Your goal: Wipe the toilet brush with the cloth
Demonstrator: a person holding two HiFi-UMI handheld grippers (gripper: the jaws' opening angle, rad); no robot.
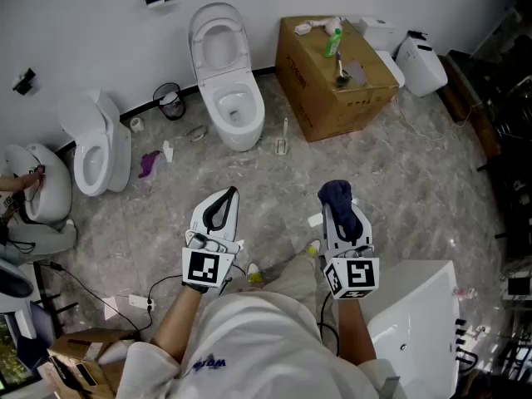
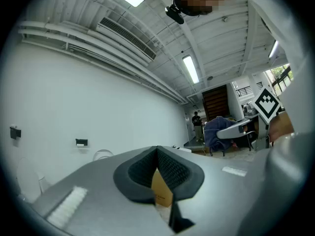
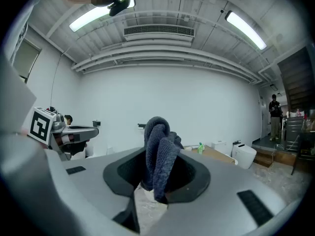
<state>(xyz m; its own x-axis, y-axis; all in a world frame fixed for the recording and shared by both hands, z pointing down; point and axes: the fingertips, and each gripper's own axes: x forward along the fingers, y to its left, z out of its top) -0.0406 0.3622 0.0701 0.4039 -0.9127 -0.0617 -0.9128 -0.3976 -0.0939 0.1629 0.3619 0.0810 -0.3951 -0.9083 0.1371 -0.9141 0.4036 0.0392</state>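
As things stood: the task's two things were well apart, and wiping had not yet begun.
Cloth: a dark blue cloth (image 1: 336, 193) was bunched between the jaws of the right gripper (image 1: 338, 208), which were clamped on it, with a fold sticking out past the tips.
Left gripper (image 1: 226, 198): its jaws were together with nothing between them.
Toilet brush (image 1: 283, 138): what looked like the brush stood on the floor (image 1: 399, 189) in a small holder, just beside the base of the middle toilet (image 1: 229, 98) and near the cardboard box (image 1: 328, 98) — too small to make out its bristles.
Direction from the jaws: ahead of both grippers, roughly between the lines of the two.
Long axis: the handle seemed upright, so a grasp would likely come from the side, across the handle.
Nearer hand: neither clearly — the empty left one seemed the natural one to lift it.
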